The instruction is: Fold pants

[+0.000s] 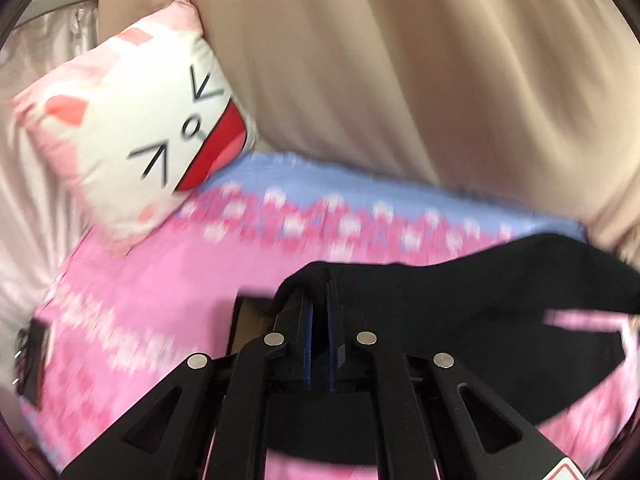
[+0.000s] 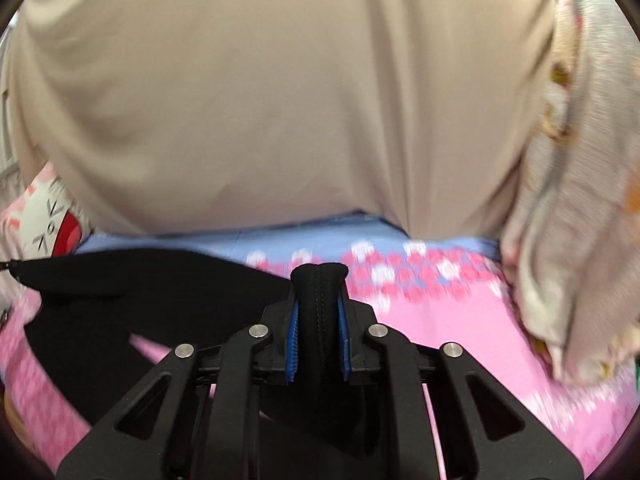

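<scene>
Black pants [image 1: 460, 304] hang lifted over a pink flowered bedsheet [image 1: 168, 280]. My left gripper [image 1: 319, 292] is shut on one edge of the fabric, which drapes off to the right of its blue-padded jaws. In the right wrist view my right gripper [image 2: 319, 304] is shut on a thick stitched fold of the pants [image 2: 120, 300], with the cloth stretching away to the left. The fold pokes out past the fingertips. Both views are blurred by motion.
A white and pink cat-face cushion [image 1: 132, 136] leans at the bed's far left. Beige draped fabric [image 2: 280, 92] fills the back. A pale printed blanket [image 2: 572, 208] hangs at the right. The sheet's far edge is a blue band [image 1: 360, 188].
</scene>
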Tool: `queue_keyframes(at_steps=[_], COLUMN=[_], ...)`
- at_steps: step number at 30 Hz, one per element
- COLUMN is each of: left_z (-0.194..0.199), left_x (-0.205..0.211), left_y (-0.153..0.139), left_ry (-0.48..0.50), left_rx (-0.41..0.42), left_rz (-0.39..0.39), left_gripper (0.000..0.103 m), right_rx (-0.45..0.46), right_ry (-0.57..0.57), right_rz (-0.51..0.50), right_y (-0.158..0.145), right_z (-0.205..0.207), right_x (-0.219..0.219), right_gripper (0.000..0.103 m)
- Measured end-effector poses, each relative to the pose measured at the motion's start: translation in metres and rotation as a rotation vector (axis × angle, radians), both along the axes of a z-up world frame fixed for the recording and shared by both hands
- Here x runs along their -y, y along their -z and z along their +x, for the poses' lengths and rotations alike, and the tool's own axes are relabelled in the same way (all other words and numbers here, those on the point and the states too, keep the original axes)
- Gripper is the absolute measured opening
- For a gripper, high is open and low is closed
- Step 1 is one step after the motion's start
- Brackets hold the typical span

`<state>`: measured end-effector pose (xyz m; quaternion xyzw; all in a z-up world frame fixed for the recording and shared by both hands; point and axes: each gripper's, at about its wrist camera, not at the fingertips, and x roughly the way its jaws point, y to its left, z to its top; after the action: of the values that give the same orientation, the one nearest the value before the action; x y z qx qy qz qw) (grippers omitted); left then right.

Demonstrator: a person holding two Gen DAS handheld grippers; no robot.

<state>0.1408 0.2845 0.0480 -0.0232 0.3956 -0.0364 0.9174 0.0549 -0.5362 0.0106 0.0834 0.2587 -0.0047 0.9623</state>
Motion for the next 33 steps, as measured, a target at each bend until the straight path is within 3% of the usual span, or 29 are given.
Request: queue_keyframes(at_steps=[4,8,9,10,11,13,14,17,20,23,25,28,30,32,33], left_z=[-0.034,-0.047,-0.049,-0.050,-0.049,-0.050,-0.051,-0.060,-0.068,-0.067,-0.062,-0.050,-0.046,-0.048,-0.046], left_x=[-0.011,-0.037,-0.042,-0.045,-0.046,-0.046,-0.047,-0.060,-0.059,-0.021,0.027,0.103,0.156,0.208,0.223], left_y=[0.044,0.100,0.114,0.121,0.124,0.114,0.105,0.072,0.035,0.011,0.010,0.028,0.052,0.082,0.091], left_ry=[-0.041,-0.143,-0.153,-0.161,-0.169,-0.200,-0.240,-0.389,-0.432,-0.347,-0.227,-0.028,0.110,0.238,0.270], left_rx=[-0.109,-0.233,-0.263,-0.273,-0.279,-0.261,-0.246,-0.179,-0.091,0.009,0.056,0.069,0.042,0.002,-0.010], left_rz=[0.070,0.138,0.143,0.142,0.150,0.195,0.266,0.461,0.482,0.457,0.410,0.343,0.310,0.314,0.324], left_gripper=[0.004,0.008,0.009,0.010,0.013,0.015,0.017,0.061,0.059,0.059,0.060,0.065,0.066,0.066,0.066], right_rx=[-0.095,-0.224,-0.239,-0.248,-0.254,-0.243,-0.236,-0.191,-0.109,-0.053,-0.087,-0.324,-0.459,-0.495,-0.498], right_ry=[0.020,0.020,0.033,0.049,0.072,0.123,0.132,0.191,0.253,0.265,0.241,0.208,0.146,0.118,0.096], right_rz=[-0.010,0.015,0.014,0.003,-0.006,-0.006,0.008,0.047,0.180,0.300,0.332,0.258,0.229,0.149,0.056], right_y=[0.041,0.101,0.112,0.119,0.125,0.126,0.126,0.116,0.100,0.088,0.090,0.119,0.139,0.145,0.145], right_z=[-0.051,-0.082,-0.090,-0.096,-0.104,-0.124,-0.130,-0.153,-0.170,-0.155,-0.130,-0.073,-0.058,-0.056,-0.055], right_x=[0.003,0.007,0.009,0.008,0.011,0.018,0.022,0.041,0.063,0.077,0.080,0.067,0.047,0.027,0.012], right_gripper=[0.015,0.019,0.022,0.032,0.049,0.062,0.062,0.062,0.062,0.064,0.063,0.063,0.062,0.061,0.054])
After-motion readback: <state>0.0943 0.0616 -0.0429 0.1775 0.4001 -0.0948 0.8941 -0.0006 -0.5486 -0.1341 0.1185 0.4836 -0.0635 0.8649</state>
